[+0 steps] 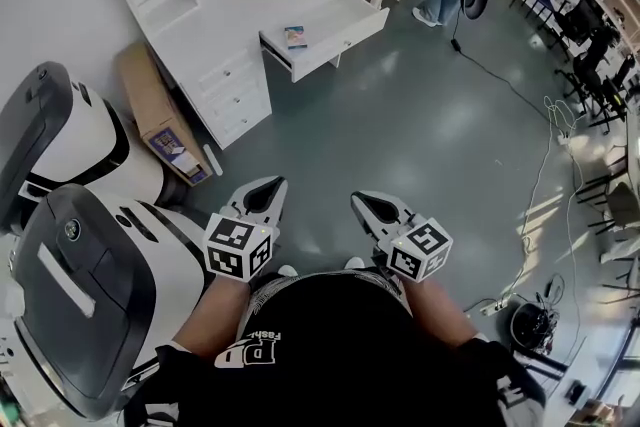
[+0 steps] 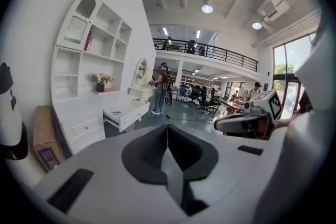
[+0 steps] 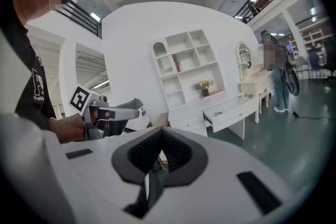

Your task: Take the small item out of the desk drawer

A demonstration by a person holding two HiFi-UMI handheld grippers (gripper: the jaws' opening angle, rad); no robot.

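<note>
I am at the approach step, with nothing reached yet. My left gripper (image 1: 264, 195) has its 2 jaws pressed together on nothing. My right gripper (image 1: 372, 207) is the same, jaws met and empty (only floor and furniture show past the tips). The 2 hang side by side, near each other, just in front of my body.

The drawer (image 1: 325, 33) stands pulled out of the desk (image 1: 220, 20), well ahead of my fingertips and roughly straight out from the gap between the 2 grippers. The item (image 1: 295, 37), small and flat with some blue on it, lies uncovered inside, toward the drawer's left end and so nearer the left gripper's line than the right's.

As I judge it, the next move is to cross the floor until the drawer sits just below my tips. Then I would open 1 gripper, likely the left, and lower it over the item. Being flat, the item may need a jaw worked under an edge. A box (image 1: 160, 120) leans beside the desk, left of both grippers, and I should keep clear of it.
</note>
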